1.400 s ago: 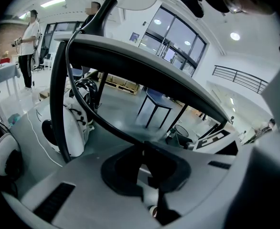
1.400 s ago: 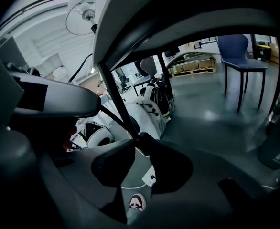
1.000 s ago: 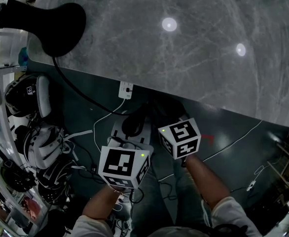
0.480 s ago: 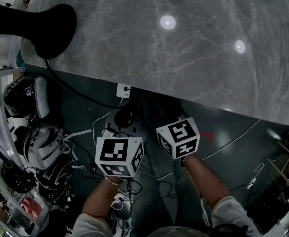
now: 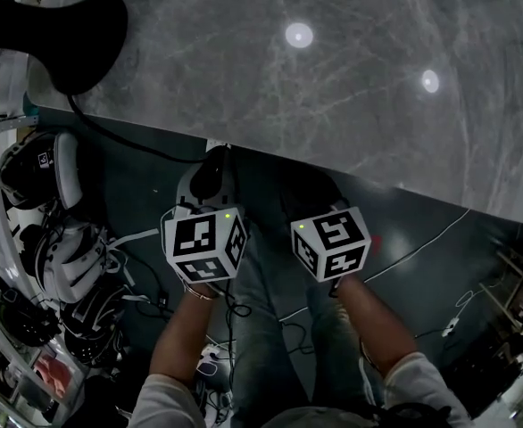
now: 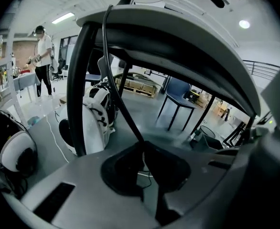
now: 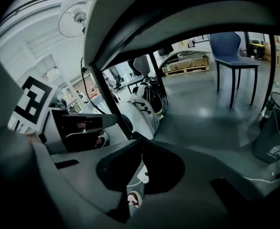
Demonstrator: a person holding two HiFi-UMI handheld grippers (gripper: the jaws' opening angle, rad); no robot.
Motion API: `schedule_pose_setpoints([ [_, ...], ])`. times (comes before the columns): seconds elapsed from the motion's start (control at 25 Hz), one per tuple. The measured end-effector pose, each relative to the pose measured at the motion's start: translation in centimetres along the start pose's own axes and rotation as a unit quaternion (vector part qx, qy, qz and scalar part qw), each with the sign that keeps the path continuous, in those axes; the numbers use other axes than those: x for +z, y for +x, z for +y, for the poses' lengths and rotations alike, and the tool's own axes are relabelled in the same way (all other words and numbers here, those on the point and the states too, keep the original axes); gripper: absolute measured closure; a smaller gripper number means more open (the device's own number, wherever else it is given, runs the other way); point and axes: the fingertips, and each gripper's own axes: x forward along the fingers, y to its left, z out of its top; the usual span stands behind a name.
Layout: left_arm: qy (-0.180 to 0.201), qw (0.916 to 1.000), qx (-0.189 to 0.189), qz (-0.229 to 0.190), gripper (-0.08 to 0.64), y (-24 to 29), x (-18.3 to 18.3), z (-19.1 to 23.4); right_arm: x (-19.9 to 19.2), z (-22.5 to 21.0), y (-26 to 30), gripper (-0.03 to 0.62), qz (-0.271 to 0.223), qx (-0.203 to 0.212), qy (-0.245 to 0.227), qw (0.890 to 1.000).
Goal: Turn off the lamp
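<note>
Lamp (image 5: pixel 74 34): black, on the round marble worktop (image 5: pixel 333 114), at its far left edge.
Cable (image 5: pixel 119 139): black, running from the lamp past the worktop's near rim toward the left gripper.
Left gripper (image 6: pixel 143 146): below the rim; jaws pressed together, tips meeting at the cable; grip on it unclear.
Right gripper (image 7: pixel 141 148): just beside the left; jaws just closed, pressed together on nothing.

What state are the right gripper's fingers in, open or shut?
Shut. The right gripper has just closed: its fingers meet at the tips in its own view, with nothing between them.
</note>
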Motion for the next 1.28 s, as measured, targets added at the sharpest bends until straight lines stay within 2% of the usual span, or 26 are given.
schedule_pose_setpoints([
  [0.16,0.02,0.999,0.032,-0.023,0.538,1.6,0.4,2.1,-0.2,-0.7,-0.3,0.59,0.002,-0.003,0.002,1.0],
  [0.36,0.008,0.9967,0.064,-0.05,0.537,3.2,1.2,5.9,-0.4,-0.2,-0.1,0.59,0.002,-0.002,0.012,1.0],
  [0.48,0.019,0.994,0.085,-0.065,0.537,4.1,1.9,7.2,-0.6,-0.2,-0.3,0.591,0.002,0.0,0.014,1.0],
  [0.68,0.043,0.9903,0.082,-0.104,0.537,4.9,3.5,7.1,-0.7,-0.5,-0.7,0.591,0.001,0.002,0.014,1.0],
  [0.8,0.021,0.9876,0.074,-0.137,0.532,4.2,3.8,7.0,-0.9,-0.7,-0.9,0.591,0.001,0.003,0.027,1.0],
  [0.88,0.006,0.9859,0.073,-0.15,0.442,3.6,3.4,7.0,-0.9,-0.7,-1.2,0.591,0.0,0.004,0.028,1.0],
  [1.0,-0.005,0.9854,0.072,-0.154,0.393,3.0,2.5,6.9,-0.9,-0.6,-1.5,0.591,0.0,0.007,0.024,1.0],
  [1.28,-0.048,0.9843,0.094,-0.142,0.39,0.8,0.1,6.9,-0.5,-0.3,-2.2,0.591,-0.005,0.015,0.019,1.0],
])
